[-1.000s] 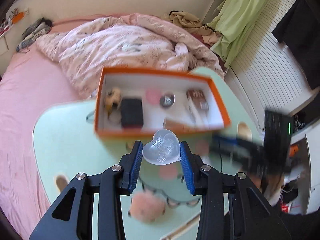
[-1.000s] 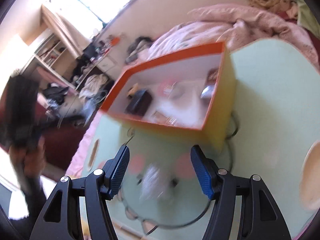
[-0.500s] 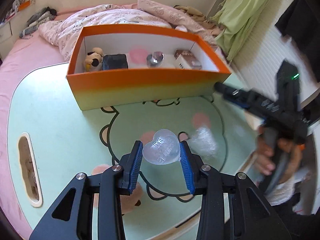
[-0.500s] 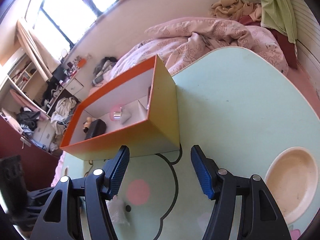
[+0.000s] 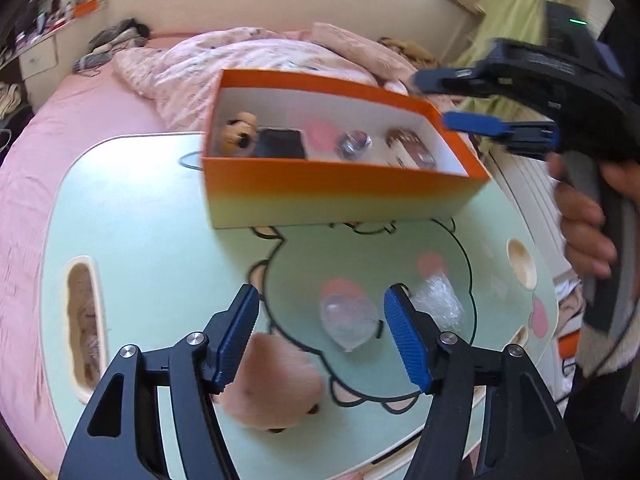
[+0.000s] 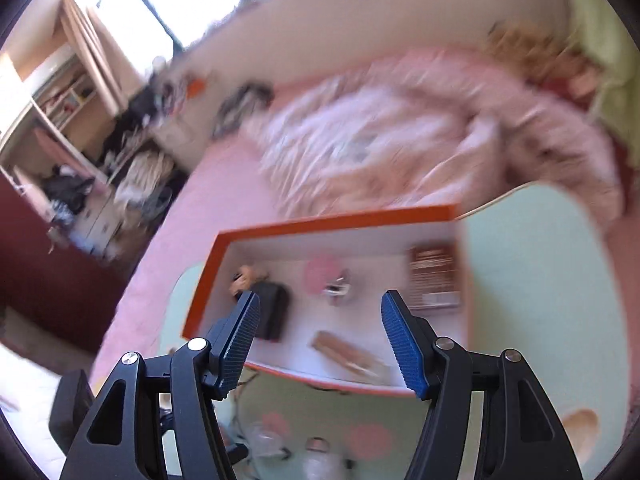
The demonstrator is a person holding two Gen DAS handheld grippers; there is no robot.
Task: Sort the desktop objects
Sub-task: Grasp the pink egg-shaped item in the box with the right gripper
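A clear heart-shaped case (image 5: 348, 322) lies on the pale green table (image 5: 140, 220), loose between the fingers of my left gripper (image 5: 320, 291), whose jaws are opening and do not touch it. Behind it stands an orange box (image 5: 340, 184) holding a small plush dog (image 5: 240, 136), a black case (image 5: 280, 144), a shiny round piece (image 5: 354, 144) and a brown packet (image 5: 412, 148). My right gripper (image 6: 320, 296) hovers over that box (image 6: 332, 220), its jaws closing a little with nothing between them. It also shows in the left wrist view as the right gripper (image 5: 444, 100) in a hand.
A pink fluffy ball (image 5: 272, 384) lies by the left finger. A crumpled clear wrap (image 5: 438, 300) sits right of the heart case. The table has wooden handle cut-outs (image 5: 82, 320). A bed with a pink quilt (image 5: 248, 64) lies beyond the table.
My left gripper sank toward the table and let go of the heart case, which now rests there. My right gripper swung up and over the orange box.
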